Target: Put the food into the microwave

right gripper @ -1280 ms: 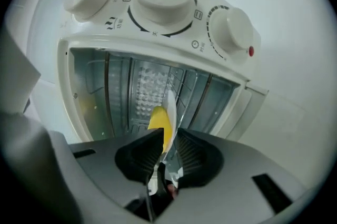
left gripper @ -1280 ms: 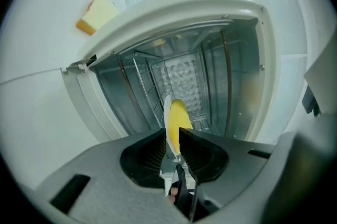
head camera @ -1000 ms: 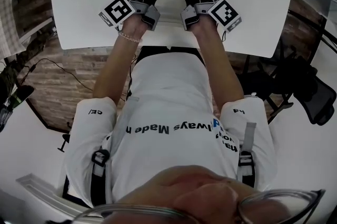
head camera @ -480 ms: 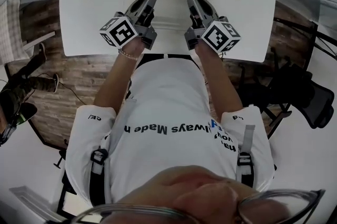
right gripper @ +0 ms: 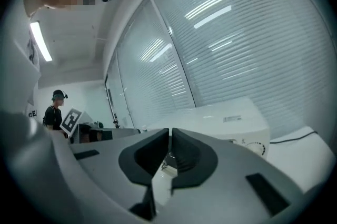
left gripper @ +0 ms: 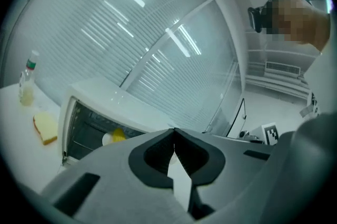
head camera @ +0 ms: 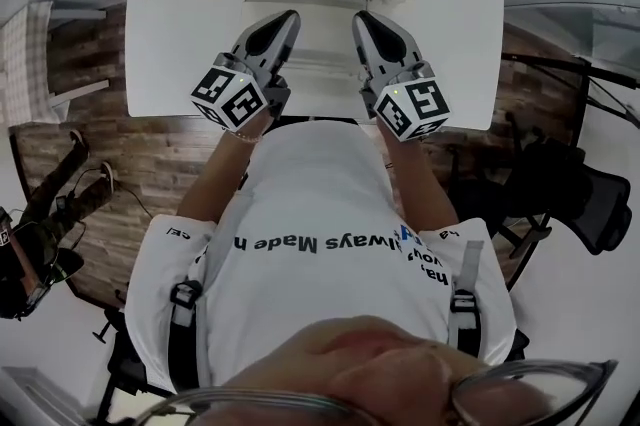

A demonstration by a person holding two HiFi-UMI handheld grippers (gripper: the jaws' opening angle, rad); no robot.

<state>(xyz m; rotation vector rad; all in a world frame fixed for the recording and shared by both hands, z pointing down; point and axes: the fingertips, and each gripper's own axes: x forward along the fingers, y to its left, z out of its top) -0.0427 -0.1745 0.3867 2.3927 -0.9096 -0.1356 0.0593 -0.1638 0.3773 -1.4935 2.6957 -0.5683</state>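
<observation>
The left gripper (head camera: 285, 18) and right gripper (head camera: 366, 18) have shut, empty jaws; the bread (left gripper: 45, 128) left of them may get forgotten.

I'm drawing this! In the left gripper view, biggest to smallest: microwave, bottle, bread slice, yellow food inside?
1. microwave
2. bottle and bread slice: about alike, bottle taller, slice wider
3. yellow food inside the microwave, smallest

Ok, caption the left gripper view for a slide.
Left gripper, jaws shut and empty, facing the microwave with yellow food inside; bread slice and bottle to its left.
</observation>
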